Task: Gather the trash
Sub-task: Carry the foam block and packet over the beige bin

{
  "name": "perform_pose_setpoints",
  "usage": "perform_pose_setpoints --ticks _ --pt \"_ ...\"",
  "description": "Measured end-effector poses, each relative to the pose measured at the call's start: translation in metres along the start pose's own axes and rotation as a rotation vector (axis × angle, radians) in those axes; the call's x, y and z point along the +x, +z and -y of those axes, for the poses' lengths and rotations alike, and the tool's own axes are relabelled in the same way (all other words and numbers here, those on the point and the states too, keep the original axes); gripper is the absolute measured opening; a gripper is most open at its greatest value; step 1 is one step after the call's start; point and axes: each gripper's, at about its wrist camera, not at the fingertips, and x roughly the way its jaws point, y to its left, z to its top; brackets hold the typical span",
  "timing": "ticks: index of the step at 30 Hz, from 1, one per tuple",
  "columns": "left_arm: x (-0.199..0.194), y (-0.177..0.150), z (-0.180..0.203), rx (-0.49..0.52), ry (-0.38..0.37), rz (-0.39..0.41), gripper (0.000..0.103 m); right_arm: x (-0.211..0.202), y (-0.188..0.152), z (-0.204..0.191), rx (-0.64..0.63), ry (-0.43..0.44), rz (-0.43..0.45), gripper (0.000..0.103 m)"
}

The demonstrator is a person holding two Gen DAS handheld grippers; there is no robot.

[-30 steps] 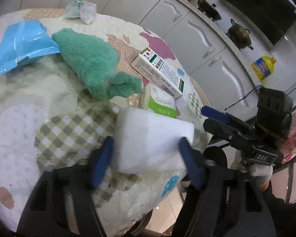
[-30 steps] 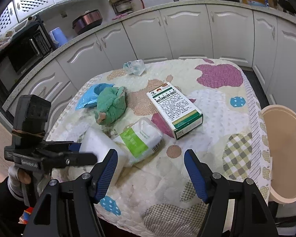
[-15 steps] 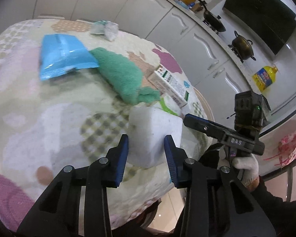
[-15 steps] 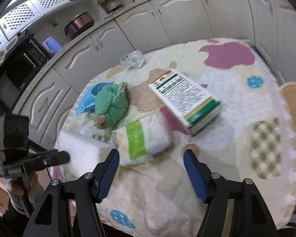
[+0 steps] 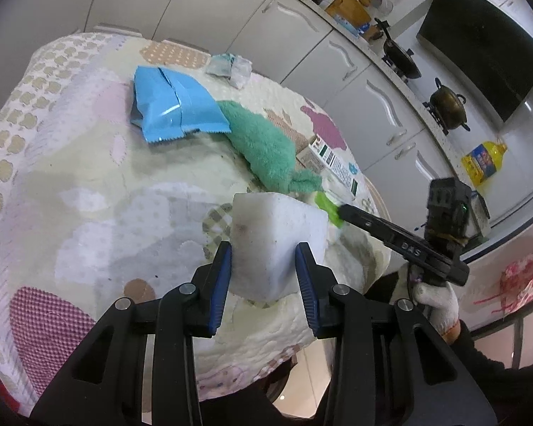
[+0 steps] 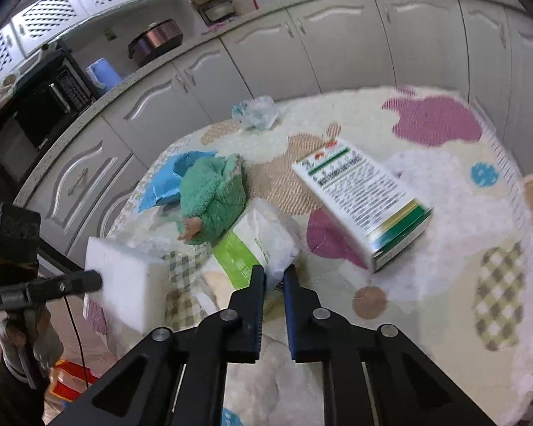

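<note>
The left gripper (image 5: 263,266) is clamped on the white foam block (image 5: 277,245), its blue pads pressing both sides. A second ago the same fingers stood wide around the block as it lay on the quilt (image 5: 89,195); they have since closed and carried it up and toward the near table edge, so it now hangs clear of the cloth.

The right gripper (image 6: 274,277) has changed more sharply. Half a second ago its fingers were spread wide in front of the tissue pack (image 6: 256,241); now they are almost together, pinching the clear wrapper at the pack's near end. The pack itself still lies on the quilt, just beside the green cloth (image 6: 213,202), so this grip looks fresh and the lift not yet made. How much film the fingers hold cannot be told from here.

For the task, this means two pieces of trash are in hand at once, one lifted and one about to be. Left on the table are the blue packet (image 5: 174,106), the box (image 6: 362,202) and the crumpled wrapper (image 6: 256,112) at the far side. No bin shows in either view.
</note>
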Motion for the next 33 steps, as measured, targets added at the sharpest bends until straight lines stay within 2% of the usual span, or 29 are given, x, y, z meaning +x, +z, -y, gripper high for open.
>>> perform_pose_setpoints --ticks 12,25,33 --pt "0.011 0.013 0.047 0.076 -0.057 0.005 0.034 -0.065 0.003 0.02 -0.011 -0.041 0.102 0.006" --pt "0.065 0.038 0.144 0.251 -0.084 -0.019 0.034 -0.14 0.006 0.07 0.056 -0.145 0.23 0.006" --pt "0.105 0.057 0.204 0.348 -0.078 -0.016 0.034 -0.171 0.004 0.112 0.111 -0.21 0.272 0.006"
